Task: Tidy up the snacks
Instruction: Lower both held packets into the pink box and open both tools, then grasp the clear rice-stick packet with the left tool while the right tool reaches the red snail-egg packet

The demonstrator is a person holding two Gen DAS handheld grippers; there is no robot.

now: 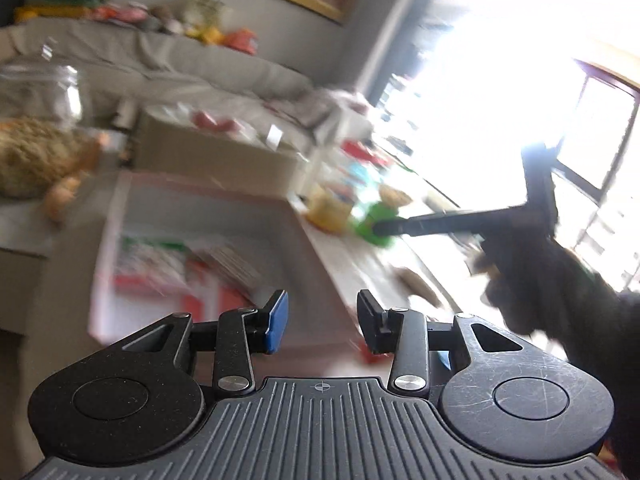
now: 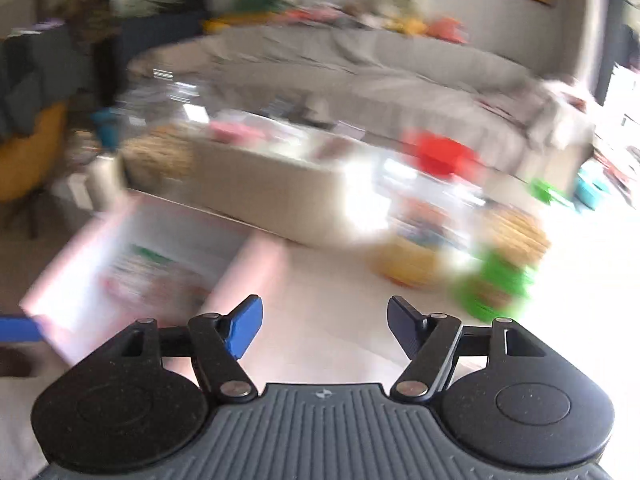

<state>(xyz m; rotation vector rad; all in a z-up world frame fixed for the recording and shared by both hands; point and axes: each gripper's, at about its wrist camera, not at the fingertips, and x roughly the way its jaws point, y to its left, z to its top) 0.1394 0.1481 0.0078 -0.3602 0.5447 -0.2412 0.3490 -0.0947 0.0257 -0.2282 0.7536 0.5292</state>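
I see some snack packs [image 1: 176, 264] already in the pink box [image 1: 108, 240], more snacks [image 2: 496, 280] wait on the bench [image 2: 340, 292], and both my left gripper [image 1: 322, 320] and right gripper [image 2: 325, 328] are wide and empty.

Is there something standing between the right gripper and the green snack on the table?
Nothing visible does. The right gripper is open and empty, and only bare white table lies between it and the green snack, ahead to its right.

Empty right claw [image 2: 325, 328] above pale table [image 2: 340, 320]
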